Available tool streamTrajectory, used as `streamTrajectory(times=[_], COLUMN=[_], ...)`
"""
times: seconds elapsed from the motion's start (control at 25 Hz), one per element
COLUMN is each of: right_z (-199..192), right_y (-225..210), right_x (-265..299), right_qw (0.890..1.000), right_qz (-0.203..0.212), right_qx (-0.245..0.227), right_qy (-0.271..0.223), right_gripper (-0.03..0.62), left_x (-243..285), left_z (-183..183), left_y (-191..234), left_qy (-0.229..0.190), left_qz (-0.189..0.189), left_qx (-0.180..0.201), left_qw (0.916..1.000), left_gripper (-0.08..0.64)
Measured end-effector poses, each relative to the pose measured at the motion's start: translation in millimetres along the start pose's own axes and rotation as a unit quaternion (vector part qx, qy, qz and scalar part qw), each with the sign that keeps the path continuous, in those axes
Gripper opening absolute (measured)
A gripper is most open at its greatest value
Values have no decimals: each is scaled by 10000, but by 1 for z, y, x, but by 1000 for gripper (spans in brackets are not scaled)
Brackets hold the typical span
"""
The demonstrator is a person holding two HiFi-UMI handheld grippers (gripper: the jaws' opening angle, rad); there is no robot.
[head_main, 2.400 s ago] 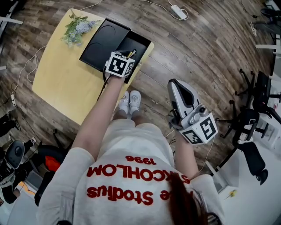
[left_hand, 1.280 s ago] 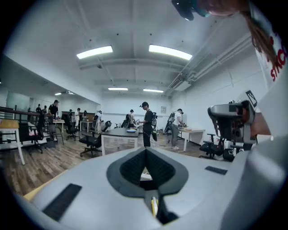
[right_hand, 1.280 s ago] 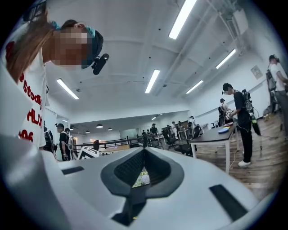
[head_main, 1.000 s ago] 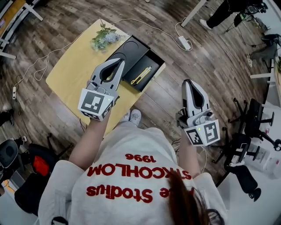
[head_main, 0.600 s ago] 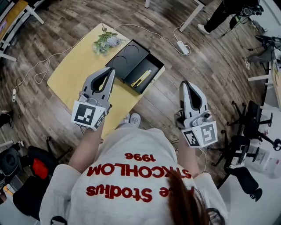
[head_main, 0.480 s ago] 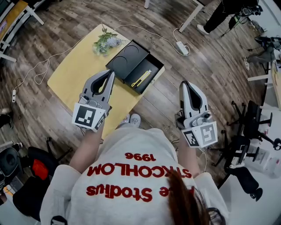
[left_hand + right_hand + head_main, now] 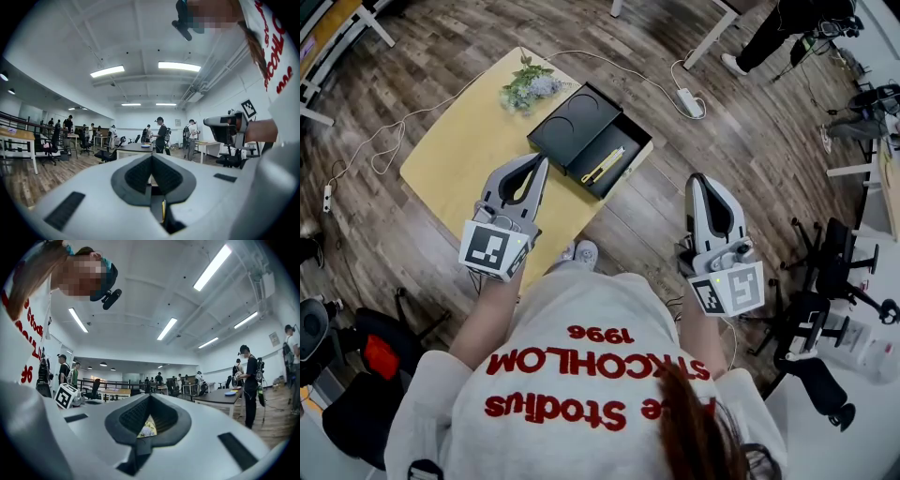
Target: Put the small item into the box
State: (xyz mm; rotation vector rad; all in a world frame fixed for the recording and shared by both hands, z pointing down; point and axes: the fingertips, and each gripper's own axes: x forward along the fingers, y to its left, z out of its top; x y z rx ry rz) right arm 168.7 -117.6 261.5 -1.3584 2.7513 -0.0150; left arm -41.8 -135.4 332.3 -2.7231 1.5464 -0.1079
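A yellow small item [image 7: 603,164] lies inside the open black box [image 7: 622,139] at the near right corner of the yellow table [image 7: 459,155]. The box's black lid [image 7: 570,120] lies next to it. My left gripper [image 7: 543,160] is shut and empty, held above the table's near edge, short of the box. My right gripper [image 7: 697,177] is shut and empty too, held over the wooden floor right of the table. In both gripper views the jaws [image 7: 151,157] [image 7: 149,396] meet at the tips and point out into the room.
A bunch of flowers [image 7: 528,84] lies at the table's far corner. A power strip [image 7: 687,97] and cables lie on the floor beyond. Office chairs [image 7: 830,272] stand at the right. People stand around desks [image 7: 136,149] across the room.
My left gripper has drawn back from over the box toward my body, shut and empty, and the yellow item now lies in the box. The right gripper has hardly moved.
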Motion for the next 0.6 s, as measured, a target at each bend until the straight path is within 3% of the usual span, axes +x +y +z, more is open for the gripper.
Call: streamTrajectory(times=[0.6], right_z=[-3], right_y=[6], right_x=[4], right_qw=[10000], right_qz=[66], right_qx=[-50], right_qy=[21], right_gripper=[3], left_x=[-3], left_z=[-2], left_y=[4], left_qy=[-45], left_qz=[39], left_qx=[22], left_qw=[10000], left_gripper=[6])
